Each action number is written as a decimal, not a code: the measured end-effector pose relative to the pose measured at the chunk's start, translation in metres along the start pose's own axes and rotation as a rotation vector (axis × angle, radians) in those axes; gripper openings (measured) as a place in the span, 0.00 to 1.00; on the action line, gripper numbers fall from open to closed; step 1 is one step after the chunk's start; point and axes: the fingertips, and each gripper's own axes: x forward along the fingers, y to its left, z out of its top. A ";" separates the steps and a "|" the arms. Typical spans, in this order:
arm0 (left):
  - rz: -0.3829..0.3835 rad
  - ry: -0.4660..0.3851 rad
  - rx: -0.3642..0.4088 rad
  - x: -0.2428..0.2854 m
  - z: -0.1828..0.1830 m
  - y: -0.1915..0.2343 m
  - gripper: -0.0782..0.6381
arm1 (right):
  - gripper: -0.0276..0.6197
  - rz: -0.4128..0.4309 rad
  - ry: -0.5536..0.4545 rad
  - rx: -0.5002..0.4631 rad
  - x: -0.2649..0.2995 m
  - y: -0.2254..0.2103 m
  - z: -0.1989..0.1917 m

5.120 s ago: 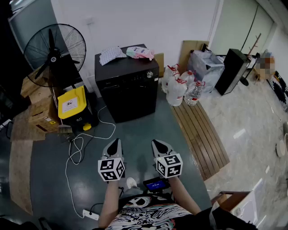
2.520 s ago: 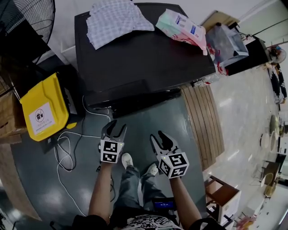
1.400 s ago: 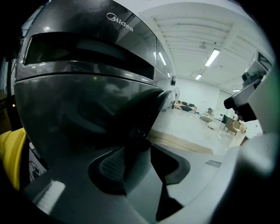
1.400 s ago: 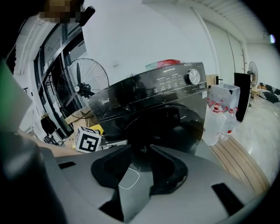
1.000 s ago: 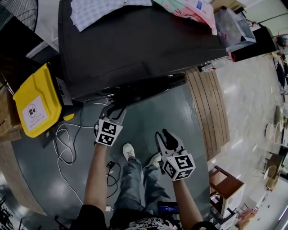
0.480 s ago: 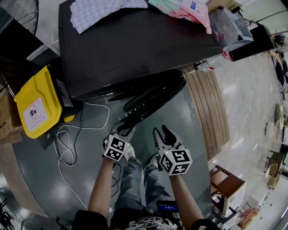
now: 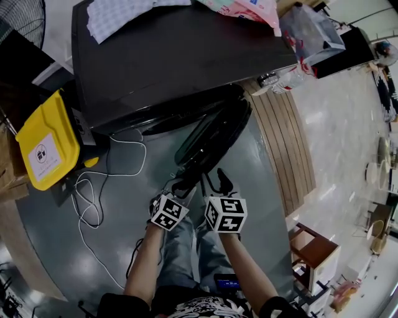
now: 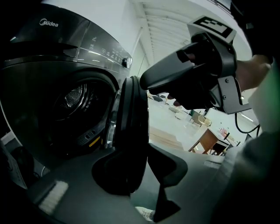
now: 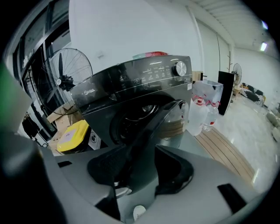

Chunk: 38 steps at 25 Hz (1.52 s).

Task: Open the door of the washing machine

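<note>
The black washing machine (image 7: 174, 56) fills the top of the head view, and its round door (image 7: 211, 140) stands swung out toward me. My left gripper (image 7: 181, 188) is at the door's free edge. In the left gripper view the door rim (image 8: 131, 131) sits between the jaws, which are closed on it and easing open a little. The drum opening (image 8: 78, 109) shows behind it. My right gripper (image 7: 214, 181) hovers just right of that edge, its jaws opening wide. The door (image 9: 162, 118) lies ahead of the right gripper (image 9: 140, 170), and no pad presses on it.
A yellow box (image 7: 40, 146) and a loose white cable (image 7: 93, 205) lie on the floor at the left. A wooden slat platform (image 7: 280, 143) and water bottles (image 9: 203, 109) stand at the right. A checked cloth (image 7: 118, 15) lies on the machine. My legs (image 7: 186, 248) are below the grippers.
The door has swung much farther open. My left gripper has drawn back toward me with the door's edge. The right gripper has closed in beside it and spread its jaws.
</note>
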 end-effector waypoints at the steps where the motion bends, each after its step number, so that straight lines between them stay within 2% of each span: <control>1: -0.009 0.001 -0.004 0.002 0.000 -0.007 0.27 | 0.36 -0.012 0.003 -0.002 -0.001 -0.003 -0.002; 6: -0.115 0.020 0.028 0.017 -0.001 -0.046 0.27 | 0.37 -0.064 0.033 -0.008 -0.006 -0.020 -0.014; 10: -0.202 0.039 0.062 0.030 -0.004 -0.077 0.26 | 0.33 -0.102 0.034 -0.056 -0.019 -0.042 -0.023; 13: -0.308 0.008 0.080 0.033 -0.002 -0.094 0.27 | 0.31 -0.100 0.033 -0.031 -0.027 -0.055 -0.028; 15: -0.329 -0.010 0.071 0.028 0.001 -0.086 0.27 | 0.30 -0.107 0.035 -0.024 -0.031 -0.064 -0.031; 17: -0.278 -0.034 0.029 0.024 0.004 -0.065 0.27 | 0.29 -0.120 0.035 -0.017 -0.036 -0.076 -0.034; 23: -0.054 -0.119 -0.101 0.010 0.021 0.003 0.22 | 0.27 -0.156 0.046 -0.013 -0.051 -0.108 -0.041; 26: -0.009 -0.187 -0.195 0.004 0.034 0.022 0.21 | 0.26 -0.184 0.051 -0.003 -0.058 -0.124 -0.045; 28: 0.021 -0.222 -0.228 0.000 0.042 0.031 0.20 | 0.26 -0.210 0.051 0.010 -0.062 -0.134 -0.047; 30: 0.057 -0.243 -0.243 -0.003 0.048 0.038 0.18 | 0.25 -0.238 0.049 0.027 -0.065 -0.144 -0.049; 32: 0.091 -0.246 -0.235 -0.007 0.051 0.043 0.12 | 0.25 -0.266 0.045 0.048 -0.069 -0.154 -0.050; 38: 0.125 -0.290 -0.234 -0.024 0.055 0.045 0.11 | 0.25 -0.332 0.029 0.076 -0.079 -0.174 -0.054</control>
